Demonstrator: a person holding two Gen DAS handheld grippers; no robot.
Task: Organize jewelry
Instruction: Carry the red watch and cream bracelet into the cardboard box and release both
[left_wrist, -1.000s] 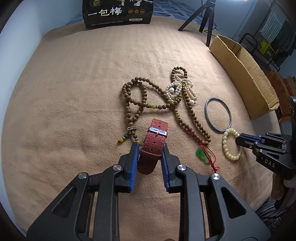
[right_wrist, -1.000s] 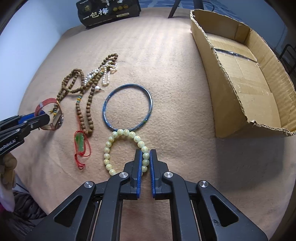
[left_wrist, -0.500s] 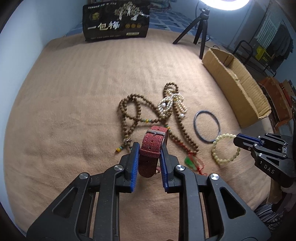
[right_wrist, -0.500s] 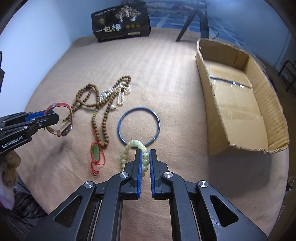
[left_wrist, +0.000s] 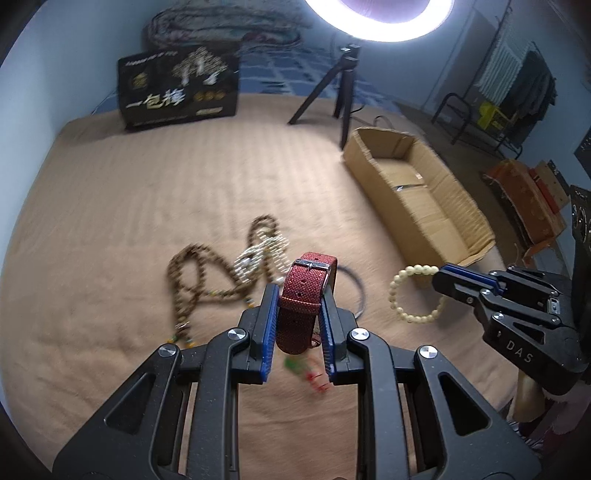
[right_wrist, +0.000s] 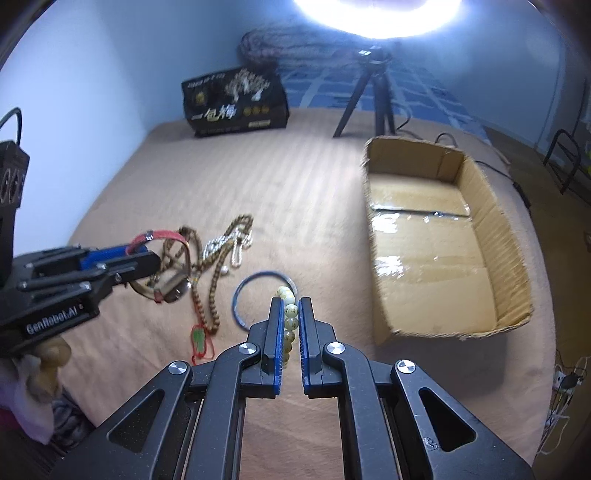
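My left gripper (left_wrist: 297, 295) is shut on a red woven watch (left_wrist: 304, 295) and holds it above the tan blanket; the watch also shows in the right wrist view (right_wrist: 162, 254). My right gripper (right_wrist: 290, 306) is shut on a pale green bead bracelet (right_wrist: 289, 321), lifted off the blanket; the bracelet hangs from its tips in the left wrist view (left_wrist: 410, 291). On the blanket lie a brown bead necklace (left_wrist: 192, 273), a pearl strand (left_wrist: 258, 254), a blue bangle (right_wrist: 255, 299) and a green pendant on red cord (right_wrist: 199, 338).
An open cardboard box (right_wrist: 436, 243) lies on the blanket to the right, also in the left wrist view (left_wrist: 417, 199). A black printed box (left_wrist: 177, 88) stands at the far edge. A tripod (left_wrist: 340, 85) with a ring light stands behind.
Both grippers have risen and tilted up, lifting the watch and the bead bracelet off the blanket. The box and the room beyond have come into view.
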